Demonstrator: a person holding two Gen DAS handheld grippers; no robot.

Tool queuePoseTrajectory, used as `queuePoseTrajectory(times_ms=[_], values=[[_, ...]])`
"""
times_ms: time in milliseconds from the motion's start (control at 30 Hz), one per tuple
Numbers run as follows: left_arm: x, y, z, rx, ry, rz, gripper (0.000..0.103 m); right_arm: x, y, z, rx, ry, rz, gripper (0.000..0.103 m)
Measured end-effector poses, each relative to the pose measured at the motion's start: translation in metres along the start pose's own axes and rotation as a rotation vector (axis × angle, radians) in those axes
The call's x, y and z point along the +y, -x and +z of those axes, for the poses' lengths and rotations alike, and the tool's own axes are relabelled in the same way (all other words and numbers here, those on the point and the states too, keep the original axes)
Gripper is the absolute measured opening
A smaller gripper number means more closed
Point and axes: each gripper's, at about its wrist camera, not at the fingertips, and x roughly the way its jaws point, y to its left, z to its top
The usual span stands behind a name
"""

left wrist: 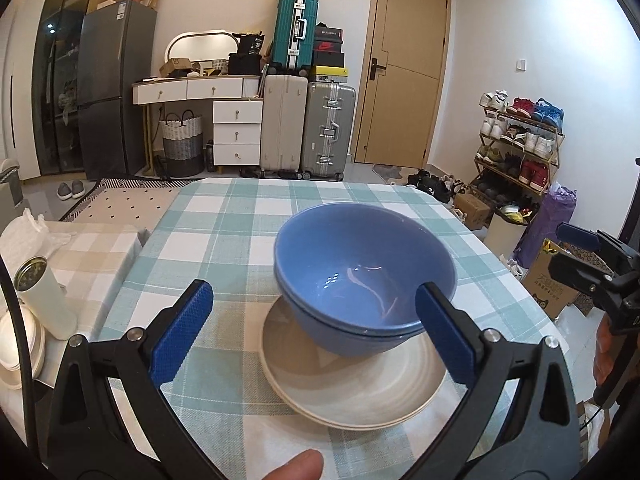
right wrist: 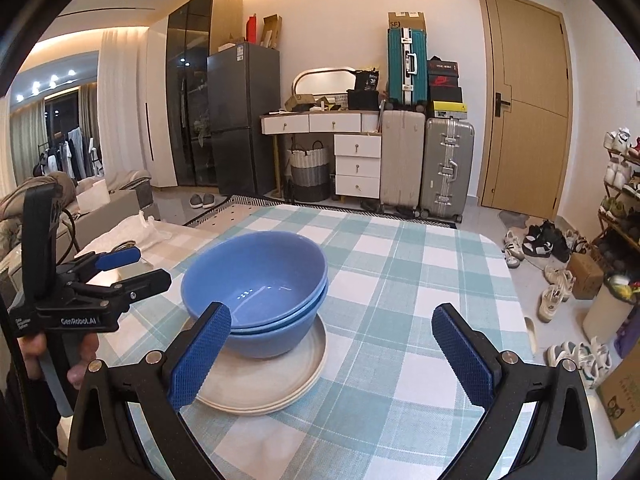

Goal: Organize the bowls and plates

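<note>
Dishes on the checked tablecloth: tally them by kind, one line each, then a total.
Blue bowls: 2, nested one inside the other
Cream plates: 2, stacked under the bowls
Total: 4 dishes, all in one pile
</note>
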Motion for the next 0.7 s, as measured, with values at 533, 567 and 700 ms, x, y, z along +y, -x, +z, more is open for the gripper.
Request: queuePoseTrajectory(times_ms=[533, 567, 700], values=[[0.048, 0.012, -0.048, -0.045, 0.006, 0.028, 0.101, 0.013, -0.011, -0.056, -0.045, 0.000, 0.075, 0.102], [0.049, 0.010, -0.050, -0.047, 0.004, 0.028, 0.101, 0.012, -0.013, -0.058, -0.048, -0.004, 0.085, 0.102], [0.053, 0.003, -0.063, -0.062, -0.023, 0.031, 0.101, 0.012, -0.019, -0.068, -0.064, -0.006, 0.114, 0.102]])
